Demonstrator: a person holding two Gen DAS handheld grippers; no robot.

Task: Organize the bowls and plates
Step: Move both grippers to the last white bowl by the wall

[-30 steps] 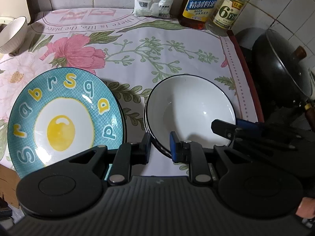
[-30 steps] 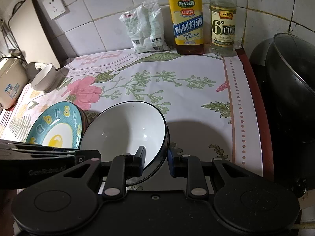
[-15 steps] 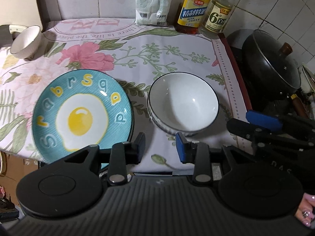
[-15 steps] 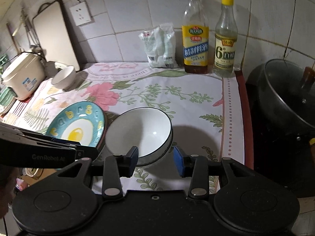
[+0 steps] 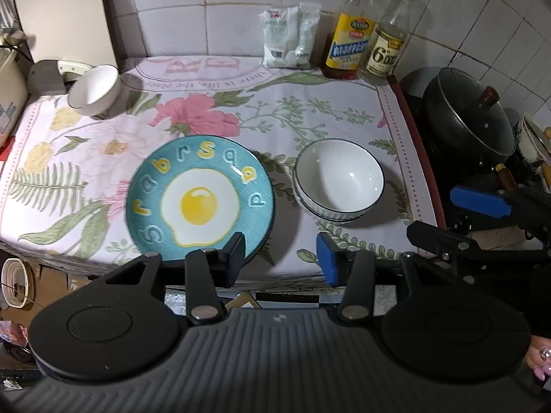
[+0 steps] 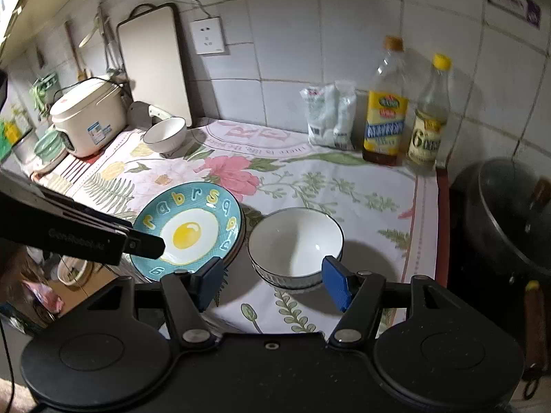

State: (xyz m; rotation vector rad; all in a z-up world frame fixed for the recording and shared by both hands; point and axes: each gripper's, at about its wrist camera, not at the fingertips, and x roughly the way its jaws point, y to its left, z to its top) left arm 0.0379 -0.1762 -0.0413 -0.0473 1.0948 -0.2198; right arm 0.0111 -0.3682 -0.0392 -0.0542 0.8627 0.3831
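Tools (image 5: 280,256) (image 6: 272,280) tilted downward, jaws opening, empty

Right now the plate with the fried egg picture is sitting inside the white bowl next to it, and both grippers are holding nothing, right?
Not quite. The egg plate lies flat on the flowered cloth beside the white bowl, not inside it, as the left wrist view shows. The rest holds: the left gripper and right gripper are opening with nothing between their jaws.
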